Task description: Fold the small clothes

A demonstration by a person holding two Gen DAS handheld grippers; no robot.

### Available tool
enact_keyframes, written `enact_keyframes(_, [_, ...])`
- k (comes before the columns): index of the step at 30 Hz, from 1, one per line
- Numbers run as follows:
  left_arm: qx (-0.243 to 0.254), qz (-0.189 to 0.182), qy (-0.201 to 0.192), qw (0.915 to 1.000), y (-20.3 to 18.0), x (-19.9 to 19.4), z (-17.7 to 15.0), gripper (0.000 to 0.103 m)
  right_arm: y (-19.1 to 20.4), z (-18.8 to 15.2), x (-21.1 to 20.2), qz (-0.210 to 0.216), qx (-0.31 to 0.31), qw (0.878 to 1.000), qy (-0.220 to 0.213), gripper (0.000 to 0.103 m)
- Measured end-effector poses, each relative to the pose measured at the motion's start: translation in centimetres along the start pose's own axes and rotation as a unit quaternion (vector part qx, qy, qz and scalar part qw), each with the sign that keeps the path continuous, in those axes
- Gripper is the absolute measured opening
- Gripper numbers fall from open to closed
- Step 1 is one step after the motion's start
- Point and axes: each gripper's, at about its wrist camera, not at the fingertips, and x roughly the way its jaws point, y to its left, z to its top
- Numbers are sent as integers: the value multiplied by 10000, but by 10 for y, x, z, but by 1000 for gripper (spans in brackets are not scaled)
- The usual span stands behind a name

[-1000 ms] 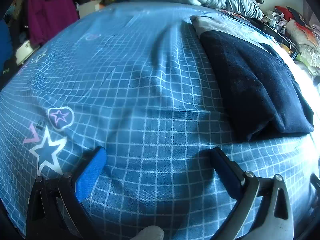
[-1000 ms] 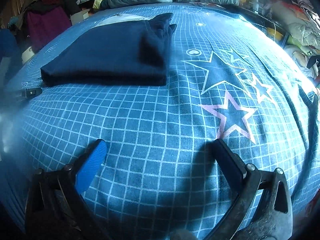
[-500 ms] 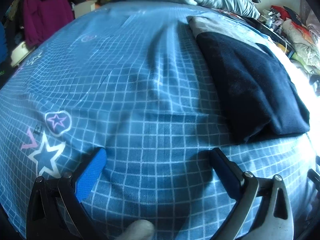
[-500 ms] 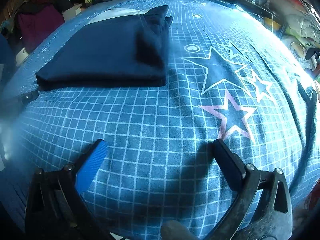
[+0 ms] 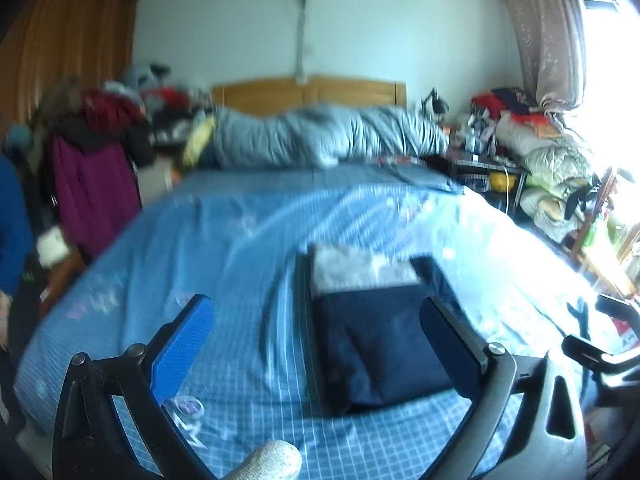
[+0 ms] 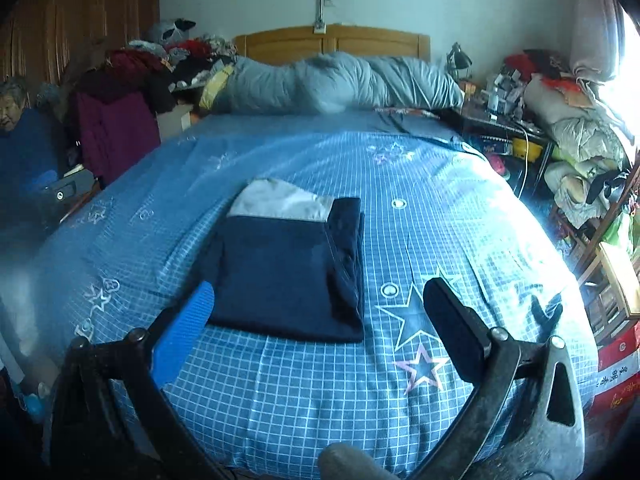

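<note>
My left tongs were spread apart and held nothing above the bed; my right tongs were likewise apart and empty. Beyond them the folded navy garment lay flat on the bed's checked blue cover, a grey panel at its far end. Farther off, a grey duvet was bunched against the wooden headboard.

Strong daylight is thrown in from the window on the right, blown out to white glare in both views. The left wrist view is smeared by motion blur; the right is sharper. Edges are bent and darkened by fisheye distortion.
</note>
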Motion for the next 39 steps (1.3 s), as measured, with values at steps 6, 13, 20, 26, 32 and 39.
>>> enact_keyframes(6, [-52, -36, -407, 9992, -9, -39, 29, 103, 6, 19, -13, 166, 61, 9995, -252, 103])
enact_keyframes(13, [-155, -68, -336, 9993, -9, -51, 39, 103, 4, 18, -16, 207, 198, 9994, -193, 103])
enact_keyframes(20, [-39, 15, -542, 9985, -21, -70, 38, 103, 13, 29, -57, -426, -61, 9949, -914, 103])
enact_keyframes(26, [69, 11, -835, 9965, -28, -86, 43, 103, 15, 41, -54, -26, 5, 9979, -650, 103])
enact_keyframes(32, [112, -74, -569, 9983, -33, -79, 40, 103, 2, 29, -27, -56, 443, 9989, -127, 103])
enact_keyframes(39, [38, -102, -328, 9994, -32, -67, 33, 103, -1, 21, -19, -48, 504, 9985, 186, 103])
